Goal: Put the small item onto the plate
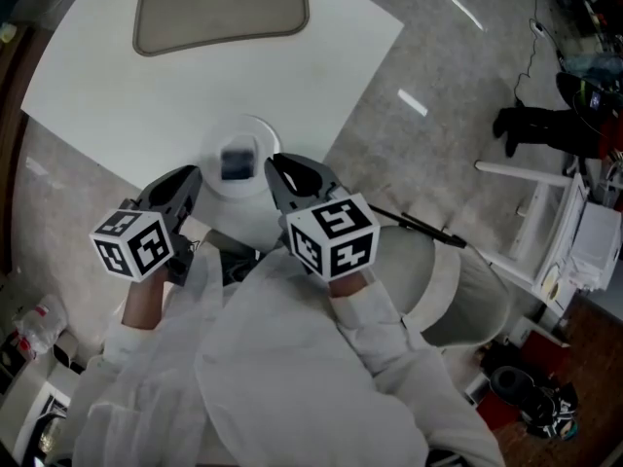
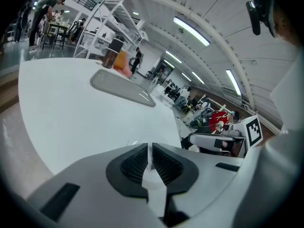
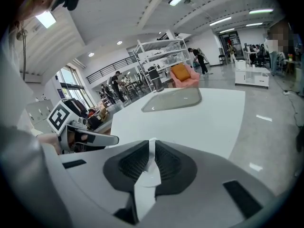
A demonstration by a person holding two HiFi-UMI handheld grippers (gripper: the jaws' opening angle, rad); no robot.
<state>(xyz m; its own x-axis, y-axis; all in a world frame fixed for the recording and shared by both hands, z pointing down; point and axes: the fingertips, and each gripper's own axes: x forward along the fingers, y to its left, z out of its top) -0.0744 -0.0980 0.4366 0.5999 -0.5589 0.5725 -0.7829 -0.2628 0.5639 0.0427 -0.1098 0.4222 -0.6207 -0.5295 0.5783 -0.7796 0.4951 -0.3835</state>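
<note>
Now both hands are held out close together in front of the body, in white sleeves, each gripper angled forward and downward toward the near corner of the white counter [image 1: 146,95]. The left gripper [image 1: 195,178] comes in at the left side of the white plate [image 1: 219,144] and the right gripper [image 1: 273,166] at its right side, so the plate lies between the two tips. The marker cubes [image 1: 133,243] ride high on the backs of the grippers, nearest the camera.

Each gripper's own view shows the ribbed black pads drawn almost together, with only a thin white edge in the slit between them. The head view places that edge at the plate's rim, so each gripper is closed narrow on the plate.

The small item [image 1: 237,163], dark and blurred, lies on the plate, about at its middle. Whether the plate rests on the counter or is held just above it cannot be told. A greyish tray [image 1: 222,8] lies well apart at the counter's far side.
</note>
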